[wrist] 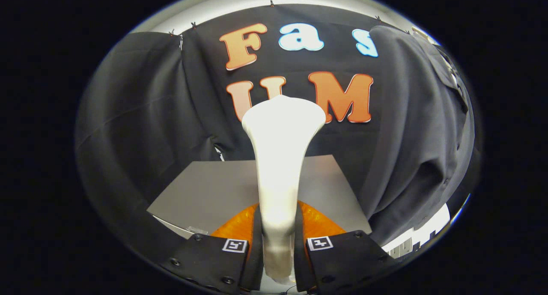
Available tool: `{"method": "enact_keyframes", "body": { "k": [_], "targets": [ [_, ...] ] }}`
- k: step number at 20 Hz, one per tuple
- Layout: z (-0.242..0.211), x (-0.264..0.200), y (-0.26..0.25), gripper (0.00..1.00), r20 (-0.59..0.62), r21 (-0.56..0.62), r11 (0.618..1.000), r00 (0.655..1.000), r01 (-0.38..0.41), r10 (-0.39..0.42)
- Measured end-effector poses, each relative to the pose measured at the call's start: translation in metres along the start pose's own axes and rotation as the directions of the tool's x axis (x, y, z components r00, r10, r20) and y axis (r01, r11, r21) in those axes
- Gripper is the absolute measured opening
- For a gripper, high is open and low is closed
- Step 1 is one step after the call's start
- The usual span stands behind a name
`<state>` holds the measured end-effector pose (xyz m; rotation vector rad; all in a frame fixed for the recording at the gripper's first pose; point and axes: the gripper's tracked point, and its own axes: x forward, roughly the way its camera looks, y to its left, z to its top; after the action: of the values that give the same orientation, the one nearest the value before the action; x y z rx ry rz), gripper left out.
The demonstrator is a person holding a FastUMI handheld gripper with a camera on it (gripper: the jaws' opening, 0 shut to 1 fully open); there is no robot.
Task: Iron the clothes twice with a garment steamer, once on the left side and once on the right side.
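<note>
Gripper view has the gripper [277, 248] clenched on the white steamer [280, 158], both fingers squeezing its handle. The head sticks straight up ahead, and the dark shirt [419, 128] hangs off to the right, so I'd swing that way.

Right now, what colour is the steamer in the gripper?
White steamer, held between the gripper fingers; gripper view.

My one camera: fisheye, riding gripper [277, 243], facing forward along fingers; steamer [280, 158] close ahead, grey table [205, 192] below, cloth wall beyond.
</note>
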<state>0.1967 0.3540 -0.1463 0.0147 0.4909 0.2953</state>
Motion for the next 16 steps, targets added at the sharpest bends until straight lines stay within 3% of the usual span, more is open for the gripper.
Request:
{"method": "enact_keyframes", "body": {
  "k": [9,16],
  "targets": [
    [0.017,-0.122,-0.068,0.37,0.118,0.014,1.0,0.993,-0.024,0.022],
    [0.026,-0.164,-0.146,0.37,0.174,0.029,0.999,0.983,0.046,-0.051]
  ]
}}
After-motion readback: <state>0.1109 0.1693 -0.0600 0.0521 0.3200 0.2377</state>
